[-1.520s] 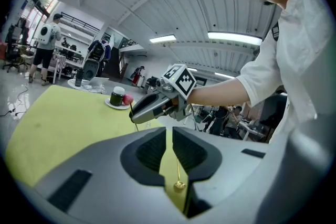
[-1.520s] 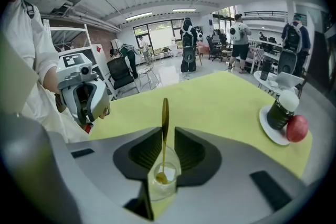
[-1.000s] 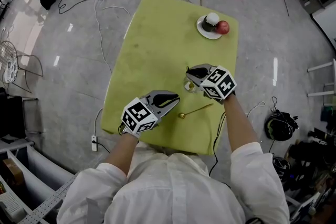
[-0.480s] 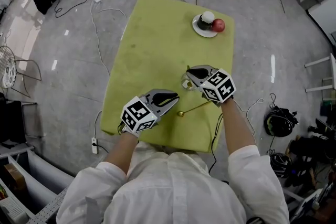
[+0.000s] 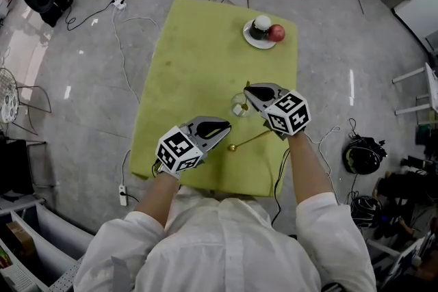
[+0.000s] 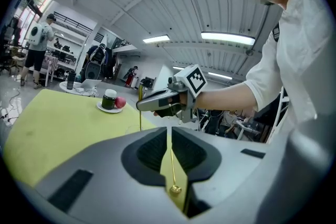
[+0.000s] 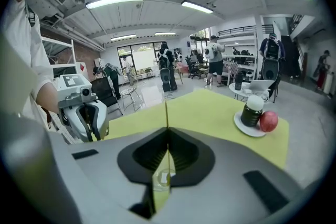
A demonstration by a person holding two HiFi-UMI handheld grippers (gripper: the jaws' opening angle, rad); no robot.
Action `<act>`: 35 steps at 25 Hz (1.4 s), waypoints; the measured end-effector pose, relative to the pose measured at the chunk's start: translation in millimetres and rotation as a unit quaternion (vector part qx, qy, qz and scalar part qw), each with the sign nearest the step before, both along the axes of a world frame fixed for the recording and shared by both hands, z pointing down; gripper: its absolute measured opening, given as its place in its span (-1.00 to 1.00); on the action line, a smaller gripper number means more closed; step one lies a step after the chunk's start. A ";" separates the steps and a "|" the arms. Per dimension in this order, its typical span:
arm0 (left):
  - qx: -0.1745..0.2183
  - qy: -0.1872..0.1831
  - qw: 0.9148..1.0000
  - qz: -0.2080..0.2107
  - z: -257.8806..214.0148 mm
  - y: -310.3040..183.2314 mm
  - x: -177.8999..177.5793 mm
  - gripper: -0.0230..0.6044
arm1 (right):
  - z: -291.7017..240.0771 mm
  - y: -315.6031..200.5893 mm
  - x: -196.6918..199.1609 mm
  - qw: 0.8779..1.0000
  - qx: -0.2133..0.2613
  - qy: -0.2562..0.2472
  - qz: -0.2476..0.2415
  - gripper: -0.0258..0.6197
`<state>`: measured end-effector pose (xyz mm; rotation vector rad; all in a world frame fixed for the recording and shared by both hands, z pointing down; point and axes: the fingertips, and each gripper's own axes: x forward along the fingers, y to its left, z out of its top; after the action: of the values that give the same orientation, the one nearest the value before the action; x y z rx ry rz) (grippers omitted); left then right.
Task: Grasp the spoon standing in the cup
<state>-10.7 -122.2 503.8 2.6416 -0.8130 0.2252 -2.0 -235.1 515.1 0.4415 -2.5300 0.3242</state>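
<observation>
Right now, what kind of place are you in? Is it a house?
Not a house, most likely a big workshop or lab hall: a shiny grey floor with loose cables, long strip lights overhead, and people standing among desks and chairs at the back.

The person wears a white shirt [image 5: 226, 249]; the grey left claw [image 5: 222, 128] and right claw [image 5: 250, 90] carry black-and-white marker cubes.

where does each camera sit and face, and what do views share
Head view: on the person's head, steeply down at the yellow-green table; both arms, left gripper, right gripper show.
Left gripper view: along its own jaws, towards the right gripper and arm.
Right gripper view: along jaws shut on the thin gold spoon; left gripper shows.
All share the round white plate.
</observation>
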 end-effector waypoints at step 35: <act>0.008 -0.002 0.998 0.060 -3.4 17.7 20.6 -0.91 | -51.0 58.9 66.6 0.973 -0.030 -0.148 0.173 -0.90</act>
<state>9.8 -104.5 500.4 2.7096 -0.6601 0.2558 64.7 -176.2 464.1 0.8719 -2.7131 0.6380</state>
